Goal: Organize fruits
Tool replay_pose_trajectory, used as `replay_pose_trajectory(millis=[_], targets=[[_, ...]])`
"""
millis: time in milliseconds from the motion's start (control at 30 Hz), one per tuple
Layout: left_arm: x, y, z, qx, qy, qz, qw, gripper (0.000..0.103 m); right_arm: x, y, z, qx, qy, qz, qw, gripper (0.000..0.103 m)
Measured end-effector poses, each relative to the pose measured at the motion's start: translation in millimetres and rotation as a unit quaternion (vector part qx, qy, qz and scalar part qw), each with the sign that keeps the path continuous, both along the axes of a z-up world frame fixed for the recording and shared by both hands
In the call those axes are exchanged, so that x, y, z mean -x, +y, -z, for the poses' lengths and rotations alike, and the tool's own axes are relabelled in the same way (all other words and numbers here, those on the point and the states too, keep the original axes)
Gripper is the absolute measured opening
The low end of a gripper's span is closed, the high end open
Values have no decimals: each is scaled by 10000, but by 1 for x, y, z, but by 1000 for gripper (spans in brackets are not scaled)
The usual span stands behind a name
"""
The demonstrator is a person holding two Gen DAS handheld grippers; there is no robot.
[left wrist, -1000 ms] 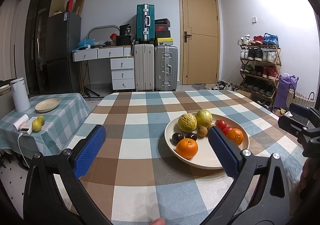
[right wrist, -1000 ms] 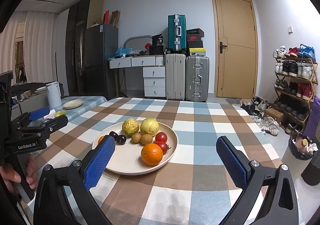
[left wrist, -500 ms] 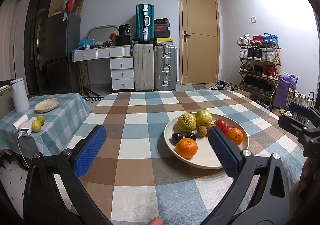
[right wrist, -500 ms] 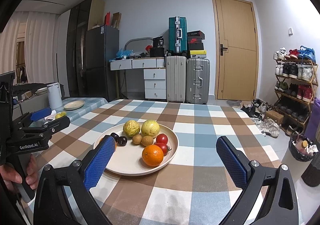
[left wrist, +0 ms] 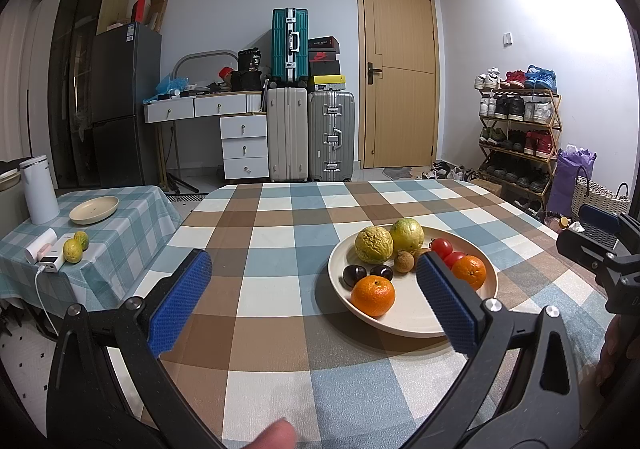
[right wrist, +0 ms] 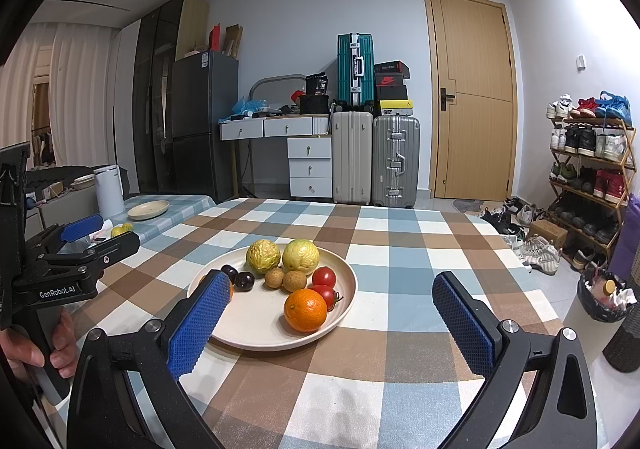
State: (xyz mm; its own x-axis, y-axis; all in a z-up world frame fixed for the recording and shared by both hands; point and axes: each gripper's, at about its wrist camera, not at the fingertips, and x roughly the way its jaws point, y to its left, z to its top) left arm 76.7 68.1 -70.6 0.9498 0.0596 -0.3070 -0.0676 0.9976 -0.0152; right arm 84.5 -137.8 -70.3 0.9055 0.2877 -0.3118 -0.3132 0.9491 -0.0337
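Note:
A cream plate [left wrist: 412, 325] [right wrist: 256, 333] on the checked table holds two yellow-green guavas [left wrist: 374, 244] [right wrist: 263, 256], two oranges [left wrist: 373, 296] [right wrist: 305, 310], two red tomatoes [left wrist: 441, 248] [right wrist: 323, 276], two dark plums [left wrist: 354, 275] [right wrist: 244, 281] and small brown longans [left wrist: 403, 261] [right wrist: 295, 280]. My left gripper [left wrist: 314, 275] is open and empty, left of and before the plate. My right gripper [right wrist: 332, 297] is open and empty, above the plate's near right side. Each gripper shows at the edge of the other's view.
A low side table [left wrist: 132, 217] at the left carries an empty cream plate [left wrist: 94, 210] [right wrist: 148, 210], two yellow-green fruits [left wrist: 76, 247], a white kettle [left wrist: 39, 189] and a power bank. Suitcases, drawers, a fridge and a shoe rack [left wrist: 516, 137] stand behind.
The right gripper has drifted slightly forward toward the plate. The left gripper has barely moved. Both stay open.

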Motion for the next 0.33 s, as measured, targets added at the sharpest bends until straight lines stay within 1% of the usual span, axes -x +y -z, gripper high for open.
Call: replay_pose_trajectory(millis=[333], targets=[[0, 0, 0, -2, 0, -2, 10000, 102, 0, 0, 0, -2, 0, 0, 10000, 103]])
